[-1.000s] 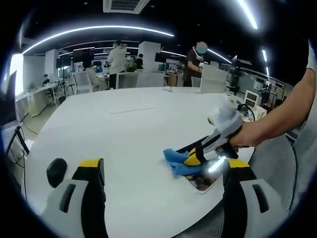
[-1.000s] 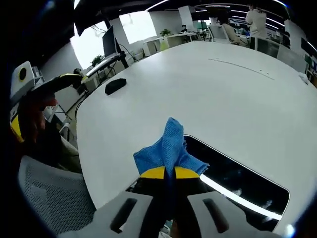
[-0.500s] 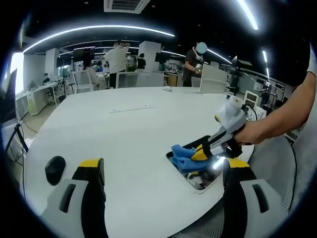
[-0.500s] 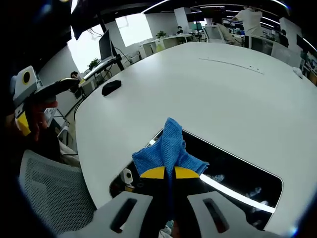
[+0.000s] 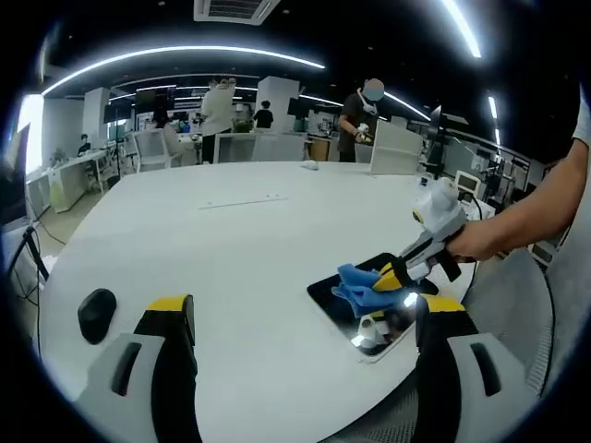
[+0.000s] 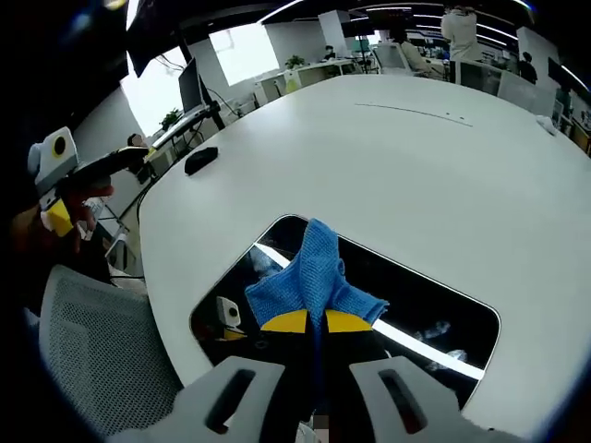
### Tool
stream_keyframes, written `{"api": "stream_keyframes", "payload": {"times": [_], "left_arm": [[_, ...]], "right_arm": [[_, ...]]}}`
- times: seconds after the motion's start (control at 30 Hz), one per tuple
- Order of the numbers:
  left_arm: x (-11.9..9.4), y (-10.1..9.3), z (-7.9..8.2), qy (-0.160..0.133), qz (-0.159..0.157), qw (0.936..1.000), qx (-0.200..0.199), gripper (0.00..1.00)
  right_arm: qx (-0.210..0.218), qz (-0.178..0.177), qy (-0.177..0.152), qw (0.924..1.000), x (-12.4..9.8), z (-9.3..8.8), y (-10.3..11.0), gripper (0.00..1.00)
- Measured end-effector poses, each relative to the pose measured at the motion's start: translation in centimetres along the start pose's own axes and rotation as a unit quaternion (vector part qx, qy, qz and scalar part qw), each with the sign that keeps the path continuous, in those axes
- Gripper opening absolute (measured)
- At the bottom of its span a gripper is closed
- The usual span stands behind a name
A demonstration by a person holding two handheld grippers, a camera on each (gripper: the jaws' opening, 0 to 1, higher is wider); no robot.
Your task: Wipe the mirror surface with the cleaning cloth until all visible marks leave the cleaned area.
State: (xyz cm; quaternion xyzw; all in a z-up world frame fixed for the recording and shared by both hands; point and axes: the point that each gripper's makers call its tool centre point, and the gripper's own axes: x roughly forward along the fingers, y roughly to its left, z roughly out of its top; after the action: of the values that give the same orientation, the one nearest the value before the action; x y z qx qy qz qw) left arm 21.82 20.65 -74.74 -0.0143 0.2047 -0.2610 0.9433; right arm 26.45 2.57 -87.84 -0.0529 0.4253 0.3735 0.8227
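Left gripper view, left to right: a dark mouse (image 5: 96,314) lies on the white worktop (image 5: 231,249) near its edge; my left gripper (image 5: 300,365) hangs idle over the worktop, its jaws wide apart and holding nothing. Further right lies the mirror (image 5: 369,309), a dark rounded panel flat on the worktop near the edge. On it rests the blue cloth (image 5: 358,284), carried by my right gripper (image 5: 392,277), which a hand (image 5: 471,245) holds from the right.

Right gripper view, left to right: the left gripper (image 6: 129,159) shows at the far left, well apart from the mirror (image 6: 434,305). The cloth (image 6: 314,272) is bunched between the jaws of the right gripper (image 6: 314,321), which are clamped together on it. The cloth lies on the mirror's left half, just inside its rounded corner. Pale smudges (image 6: 434,329) show on the glass to the right of the cloth, beside the bright reflected strip; whether they are marks or reflections I cannot tell for sure.

Step in hand, as I judge it: wiping, with the right half of the glass not yet covered. To do it well I would keep the cloth pressed flat, not on its folded edge, and draw it in overlapping passes towards the smudges. The jaw tips should stay off the glass, and the pressure light enough that the mirror does not slide towards the worktop's edge. The left gripper could steady a corner if it does.
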Motion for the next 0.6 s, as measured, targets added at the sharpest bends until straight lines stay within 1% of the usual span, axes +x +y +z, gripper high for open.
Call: {"api": "stream_keyframes", "payload": {"times": [0.23, 0.4, 0.5, 0.6], "left_arm": [[0.1, -0.2, -0.2, 0.001, -0.006, 1.0, 0.001, 0.99], [0.3, -0.5, -0.6, 0.006, -0.014, 0.9998, 0.013, 0.99], [0.3, -0.4, -0.5, 0.007, -0.015, 0.9998, 0.014, 0.99], [0.4, -0.2, -0.5, 0.008, -0.015, 0.9998, 0.014, 0.99]], "right_arm": [[0.009, -0.008, 0.001, 0.9999, -1.1, -0.9, -1.6, 0.0], [0.017, -0.015, 0.002, 0.9997, -1.8, -1.4, -2.6, 0.0], [0.022, -0.021, 0.002, 0.9995, -2.3, -1.8, -3.6, 0.0], [0.028, -0.028, 0.002, 0.9992, -2.9, -2.2, -4.1, 0.0]]}}
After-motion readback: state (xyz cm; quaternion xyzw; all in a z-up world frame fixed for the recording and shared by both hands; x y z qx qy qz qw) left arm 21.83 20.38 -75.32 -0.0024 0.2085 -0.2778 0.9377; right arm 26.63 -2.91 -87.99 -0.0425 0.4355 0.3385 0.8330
